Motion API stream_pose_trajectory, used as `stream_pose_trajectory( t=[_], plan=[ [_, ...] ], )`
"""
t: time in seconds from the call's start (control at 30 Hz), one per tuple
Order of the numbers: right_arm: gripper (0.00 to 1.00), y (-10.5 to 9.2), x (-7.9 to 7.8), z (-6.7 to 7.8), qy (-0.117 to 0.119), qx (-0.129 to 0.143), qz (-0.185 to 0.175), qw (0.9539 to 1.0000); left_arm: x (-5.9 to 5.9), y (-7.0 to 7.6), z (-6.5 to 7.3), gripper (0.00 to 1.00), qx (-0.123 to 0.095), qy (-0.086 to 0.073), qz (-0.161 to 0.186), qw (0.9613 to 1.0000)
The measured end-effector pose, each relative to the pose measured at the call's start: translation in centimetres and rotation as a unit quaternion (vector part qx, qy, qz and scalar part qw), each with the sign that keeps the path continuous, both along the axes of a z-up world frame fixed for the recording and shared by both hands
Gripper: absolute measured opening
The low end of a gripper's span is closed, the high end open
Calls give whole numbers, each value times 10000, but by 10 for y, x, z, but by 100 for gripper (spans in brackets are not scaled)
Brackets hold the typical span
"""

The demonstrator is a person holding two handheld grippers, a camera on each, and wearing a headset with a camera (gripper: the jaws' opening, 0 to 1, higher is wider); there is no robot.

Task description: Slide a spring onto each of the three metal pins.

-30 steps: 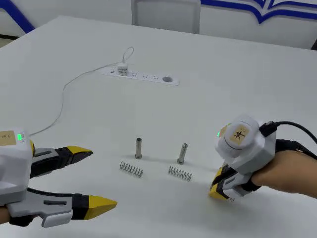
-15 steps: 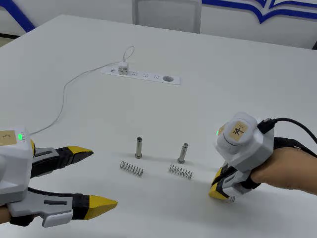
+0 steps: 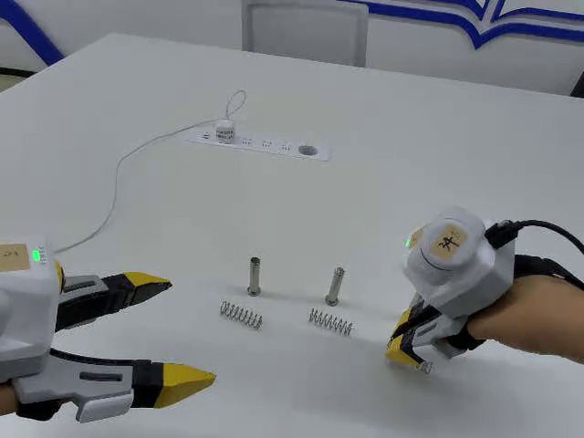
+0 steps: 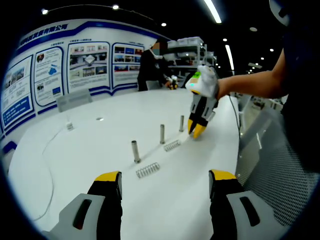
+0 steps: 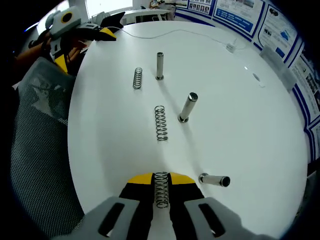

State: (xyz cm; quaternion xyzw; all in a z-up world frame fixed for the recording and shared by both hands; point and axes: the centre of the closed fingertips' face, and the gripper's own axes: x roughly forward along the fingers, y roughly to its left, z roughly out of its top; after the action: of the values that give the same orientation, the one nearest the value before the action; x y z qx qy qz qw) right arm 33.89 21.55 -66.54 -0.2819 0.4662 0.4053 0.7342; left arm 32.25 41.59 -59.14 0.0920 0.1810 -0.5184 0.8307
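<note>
Counting three springs in the right gripper view: far spring (image 5: 137, 78), mid spring (image 5: 160, 122), gripped spring (image 5: 160, 189). Also counting three pins there: far pin (image 5: 159, 65), mid pin (image 5: 187, 107), near pin (image 5: 215, 180). Left gripper view is showing the same three pins and two loose springs. Head view is showing two pins and two loose springs. Two grippers are working: left gripper (image 3: 190, 329), right gripper (image 3: 404, 347). Everything else is coming up as singles: one power strip (image 3: 260, 143), one plug (image 3: 224, 131), one cable (image 3: 119, 173), one chair (image 3: 306, 27), one table (image 3: 411, 119).
</note>
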Motion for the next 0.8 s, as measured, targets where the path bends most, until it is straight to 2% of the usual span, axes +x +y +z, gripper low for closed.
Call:
stream_pose_trajectory(
  t=[0.23,0.5,0.8],
  plan=[
    [12,-2,1,9,-176,71,-74,9998,0,-3,1,72,11,-27,-53,10000],
    [12,-5,1,16,-267,163,-176,9994,-1,-5,2,72,23,-42,-102,9999],
    [12,-1,4,32,-454,426,-321,9975,-3,-13,8,72,108,-106,-328,9993]
  ],
)
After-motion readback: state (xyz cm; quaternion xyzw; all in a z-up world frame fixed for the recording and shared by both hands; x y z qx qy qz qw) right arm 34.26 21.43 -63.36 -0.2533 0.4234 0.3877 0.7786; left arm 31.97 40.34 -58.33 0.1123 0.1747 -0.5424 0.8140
